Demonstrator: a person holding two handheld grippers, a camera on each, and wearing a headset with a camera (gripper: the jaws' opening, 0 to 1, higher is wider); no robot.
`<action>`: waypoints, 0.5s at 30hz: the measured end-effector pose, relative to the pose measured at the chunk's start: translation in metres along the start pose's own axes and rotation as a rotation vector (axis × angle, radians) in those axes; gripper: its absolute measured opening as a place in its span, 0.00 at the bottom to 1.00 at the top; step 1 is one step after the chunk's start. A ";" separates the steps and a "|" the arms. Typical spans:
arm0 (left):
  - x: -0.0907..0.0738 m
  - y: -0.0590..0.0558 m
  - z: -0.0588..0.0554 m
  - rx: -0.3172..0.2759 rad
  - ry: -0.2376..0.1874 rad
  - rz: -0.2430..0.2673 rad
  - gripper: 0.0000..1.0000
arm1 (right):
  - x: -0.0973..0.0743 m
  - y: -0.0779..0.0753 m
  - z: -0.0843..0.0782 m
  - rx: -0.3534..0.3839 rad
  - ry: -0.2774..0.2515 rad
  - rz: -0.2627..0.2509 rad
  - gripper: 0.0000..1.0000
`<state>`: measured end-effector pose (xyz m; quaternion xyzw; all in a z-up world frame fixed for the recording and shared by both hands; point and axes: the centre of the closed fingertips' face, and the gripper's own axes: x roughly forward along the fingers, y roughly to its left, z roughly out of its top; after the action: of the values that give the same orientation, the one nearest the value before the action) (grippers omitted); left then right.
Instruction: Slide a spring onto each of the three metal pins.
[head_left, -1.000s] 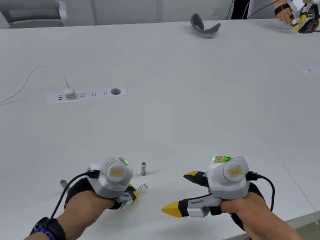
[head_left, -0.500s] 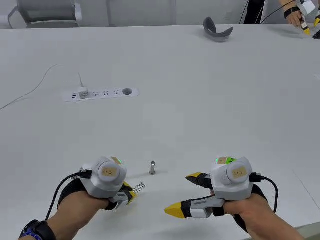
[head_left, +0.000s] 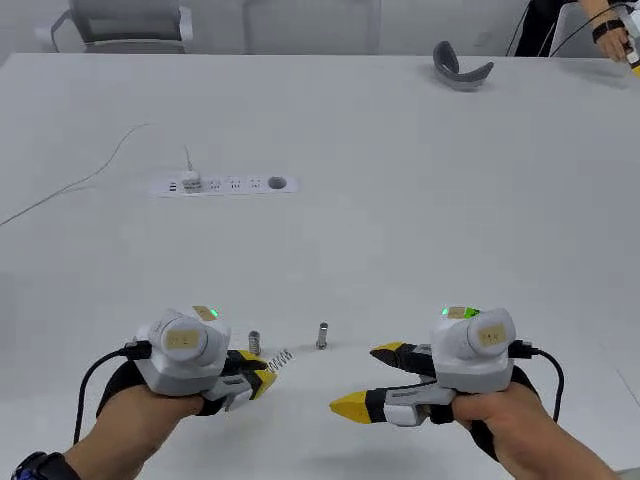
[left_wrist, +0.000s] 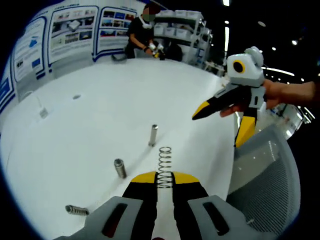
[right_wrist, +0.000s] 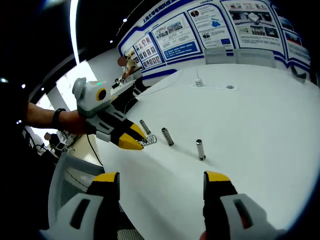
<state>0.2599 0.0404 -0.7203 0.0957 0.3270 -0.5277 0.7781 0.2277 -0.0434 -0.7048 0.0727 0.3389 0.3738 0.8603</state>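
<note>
Desk (head_left: 400, 200): left gripper (left_wrist: 164, 176) pinching spring (left_wrist: 164, 159), which we should align squarely over bare pin (left_wrist: 153, 135); right gripper (right_wrist: 161, 176) wide, empty.

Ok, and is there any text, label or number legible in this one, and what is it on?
Nothing reads clearly.
Wall posters: headings and print blurred, unreadable.
Tan sticker on the left hand-held gripper, which grips a spring: marks too small.
Tan sticker on the right hand-held gripper: marks too small.
</note>
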 end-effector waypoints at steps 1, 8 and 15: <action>-0.002 -0.001 0.003 0.000 -0.021 -0.003 0.10 | 0.001 0.001 0.002 0.000 -0.004 0.006 0.68; -0.019 -0.008 0.011 -0.015 -0.085 -0.014 0.10 | 0.011 0.015 0.027 0.006 -0.046 0.068 0.63; -0.024 -0.011 0.021 -0.010 -0.115 -0.020 0.10 | 0.023 0.026 0.048 0.020 -0.070 0.128 0.55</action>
<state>0.2532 0.0432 -0.6875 0.0580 0.2852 -0.5385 0.7908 0.2538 -0.0028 -0.6708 0.1161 0.3069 0.4220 0.8452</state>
